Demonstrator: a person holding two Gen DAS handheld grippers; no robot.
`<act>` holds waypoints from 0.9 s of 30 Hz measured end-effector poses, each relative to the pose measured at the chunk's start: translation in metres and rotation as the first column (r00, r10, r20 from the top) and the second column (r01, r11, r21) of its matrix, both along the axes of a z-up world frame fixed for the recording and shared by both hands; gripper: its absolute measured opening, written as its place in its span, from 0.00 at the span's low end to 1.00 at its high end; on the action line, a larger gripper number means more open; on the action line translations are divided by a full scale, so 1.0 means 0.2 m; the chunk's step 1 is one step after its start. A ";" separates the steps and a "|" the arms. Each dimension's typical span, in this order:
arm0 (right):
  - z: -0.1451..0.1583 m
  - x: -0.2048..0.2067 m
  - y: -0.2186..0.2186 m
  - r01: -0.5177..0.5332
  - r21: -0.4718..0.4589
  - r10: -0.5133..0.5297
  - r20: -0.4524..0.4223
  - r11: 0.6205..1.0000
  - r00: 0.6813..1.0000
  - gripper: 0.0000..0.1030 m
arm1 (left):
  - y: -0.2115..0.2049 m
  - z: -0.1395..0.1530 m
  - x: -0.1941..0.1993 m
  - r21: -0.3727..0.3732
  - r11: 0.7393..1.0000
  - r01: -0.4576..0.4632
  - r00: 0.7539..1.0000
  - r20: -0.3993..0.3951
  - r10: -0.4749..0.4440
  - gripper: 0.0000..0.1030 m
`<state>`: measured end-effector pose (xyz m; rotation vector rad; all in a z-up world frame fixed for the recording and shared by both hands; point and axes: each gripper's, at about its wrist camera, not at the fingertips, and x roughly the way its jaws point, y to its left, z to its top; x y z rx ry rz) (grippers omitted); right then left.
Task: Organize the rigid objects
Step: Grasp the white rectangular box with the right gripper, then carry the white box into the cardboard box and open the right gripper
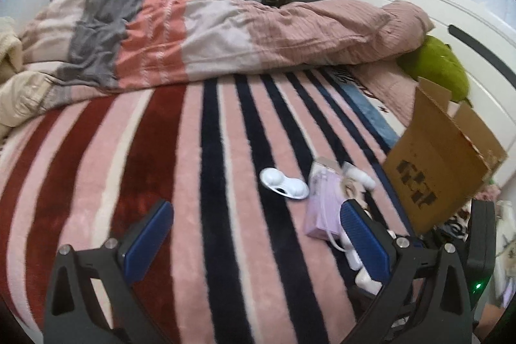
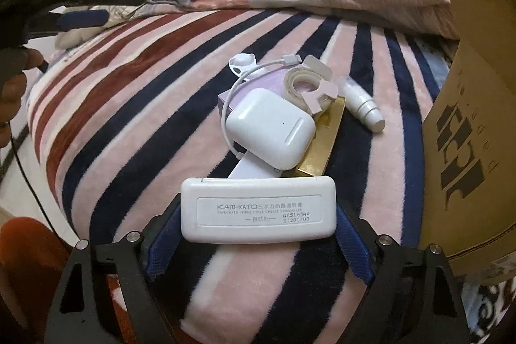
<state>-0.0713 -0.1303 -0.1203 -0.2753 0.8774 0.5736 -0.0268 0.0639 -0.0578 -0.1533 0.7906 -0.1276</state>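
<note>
The right gripper (image 2: pixel 258 226) clamps a white case (image 2: pixel 258 210) beside the cardboard box (image 2: pixel 477 131) — its smooth shell could slip; the left gripper (image 1: pixel 254 239) gapes empty.

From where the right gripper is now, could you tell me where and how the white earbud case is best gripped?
Grip the white earbud case across its two long flat sides, coming from above. It lies tilted on the gold box with the white cable looping round its left side, so stay clear of the cable. The right gripper already holds the white concealer case.
</note>
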 end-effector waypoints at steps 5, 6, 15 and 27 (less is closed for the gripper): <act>0.18 -0.04 0.01 -0.069 0.074 0.065 0.060 0.995 0.996 0.82 | -0.11 0.08 -0.05 -0.150 0.969 0.197 0.980 0.032 -0.195 0.98; 0.25 -0.05 0.00 -0.098 0.099 0.090 0.086 0.990 0.992 0.82 | -0.15 0.12 -0.05 -0.162 0.956 0.243 0.970 0.040 -0.240 0.96; 0.75 -0.06 -0.13 -0.194 0.212 0.124 0.306 0.958 0.944 0.82 | -0.57 0.55 0.02 -0.195 0.848 0.492 0.869 0.059 -0.491 0.25; 0.80 0.35 -0.76 0.059 0.205 -0.084 0.116 0.977 0.990 0.82 | -1.31 0.50 0.58 -0.214 0.723 0.656 0.707 -0.161 -0.689 0.24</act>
